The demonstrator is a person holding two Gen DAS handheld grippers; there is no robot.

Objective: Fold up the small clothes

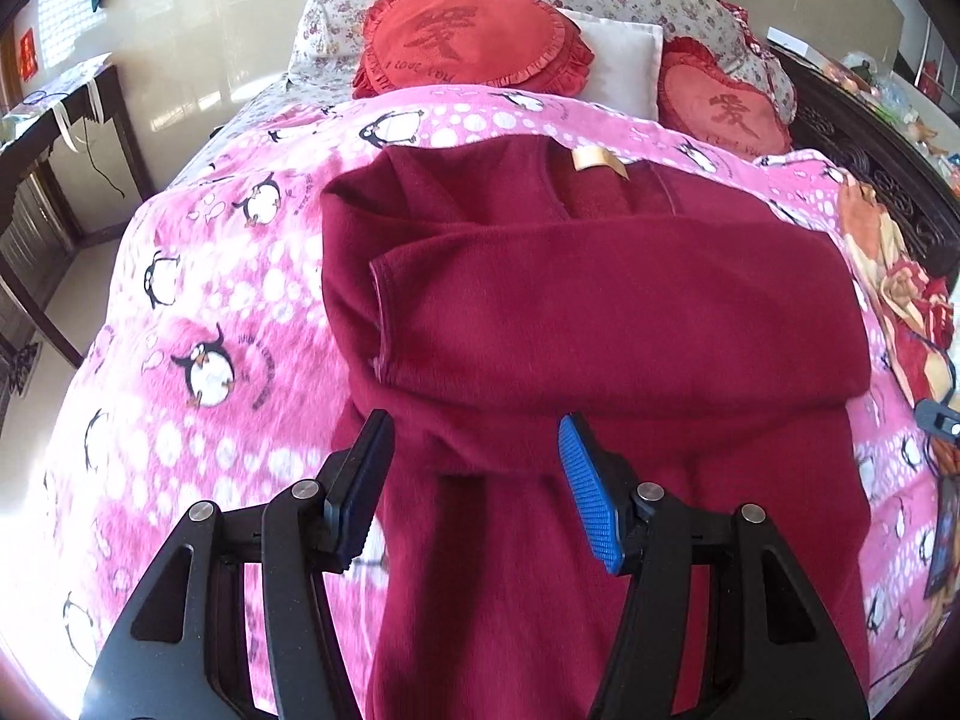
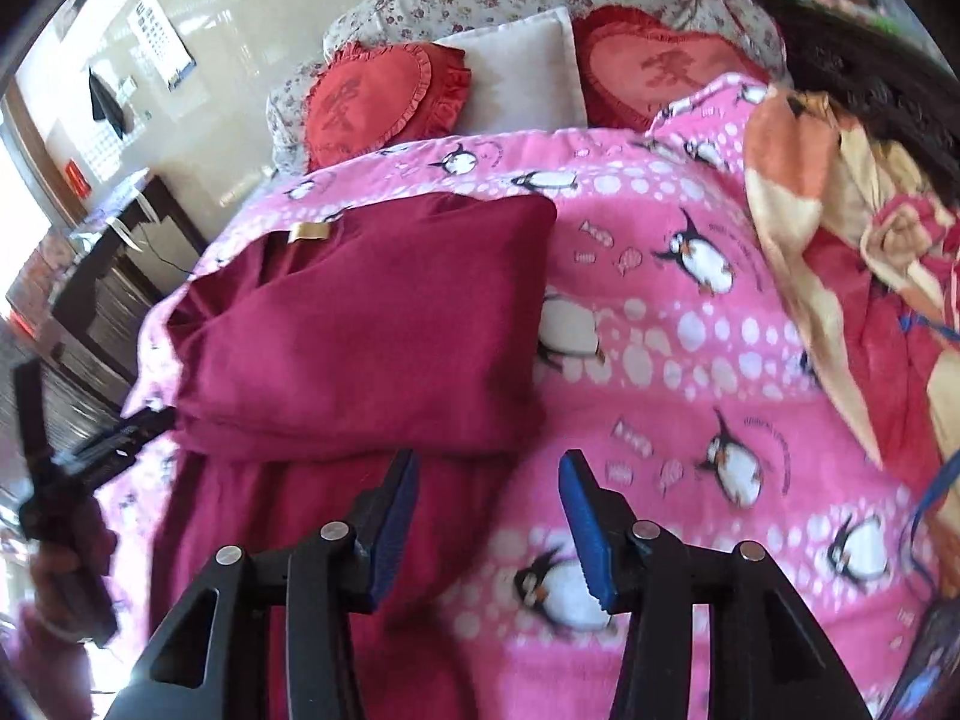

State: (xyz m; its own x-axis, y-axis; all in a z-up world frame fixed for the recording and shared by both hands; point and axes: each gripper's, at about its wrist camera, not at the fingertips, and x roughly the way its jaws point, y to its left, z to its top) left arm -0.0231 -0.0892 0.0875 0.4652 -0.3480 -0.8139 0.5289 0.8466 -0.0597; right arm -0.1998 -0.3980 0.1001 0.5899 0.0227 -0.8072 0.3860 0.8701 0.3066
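A dark red fleece top (image 1: 600,312) lies on the pink penguin blanket (image 1: 198,312), both sleeves folded across its chest, a tan neck label (image 1: 597,161) at the far end. My left gripper (image 1: 474,462) is open and empty, hovering just above the top's lower left part. In the right wrist view the same top (image 2: 360,330) lies left of centre. My right gripper (image 2: 486,504) is open and empty, over the top's right edge and the blanket (image 2: 690,372). The left gripper (image 2: 66,480) shows at that view's left edge.
Two red heart cushions (image 1: 468,42) (image 2: 660,72), a white pillow (image 1: 618,60) and floral pillows sit at the bed's head. A crumpled orange and red floral cloth (image 2: 852,240) lies on the right. A dark desk (image 1: 54,138) stands left of the bed.
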